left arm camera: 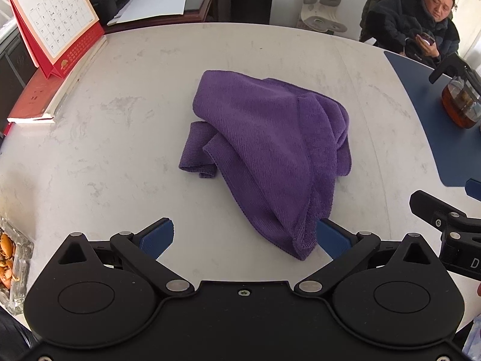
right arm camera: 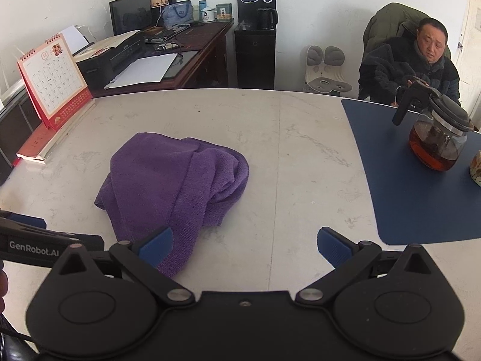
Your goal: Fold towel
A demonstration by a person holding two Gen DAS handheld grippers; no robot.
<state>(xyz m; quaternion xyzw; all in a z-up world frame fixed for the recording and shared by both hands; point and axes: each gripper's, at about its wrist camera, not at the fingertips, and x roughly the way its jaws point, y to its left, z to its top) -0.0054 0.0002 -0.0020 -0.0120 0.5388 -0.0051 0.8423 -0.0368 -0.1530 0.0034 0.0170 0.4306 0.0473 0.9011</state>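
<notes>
A purple towel (left arm camera: 264,153) lies crumpled in a loose heap on the white marble table (left arm camera: 120,138). In the left wrist view its near corner hangs down between my fingers, close to the right blue pad (left arm camera: 332,237). My left gripper (left arm camera: 245,236) is open above the table with nothing pinched. In the right wrist view the towel (right arm camera: 171,180) sits left of centre, its near tip just behind the left blue pad (right arm camera: 156,248). My right gripper (right arm camera: 245,245) is open too, over bare table. The left gripper's body (right arm camera: 33,246) shows at that view's left edge.
A red desk calendar (left arm camera: 54,21) stands on a red book (left arm camera: 39,96) at the table's far left. A blue mat (right arm camera: 421,186) on the right carries a glass teapot (right arm camera: 436,138). A seated person (right arm camera: 412,66) holds a phone behind it. A glass dish (left arm camera: 12,267) of peels sits near left.
</notes>
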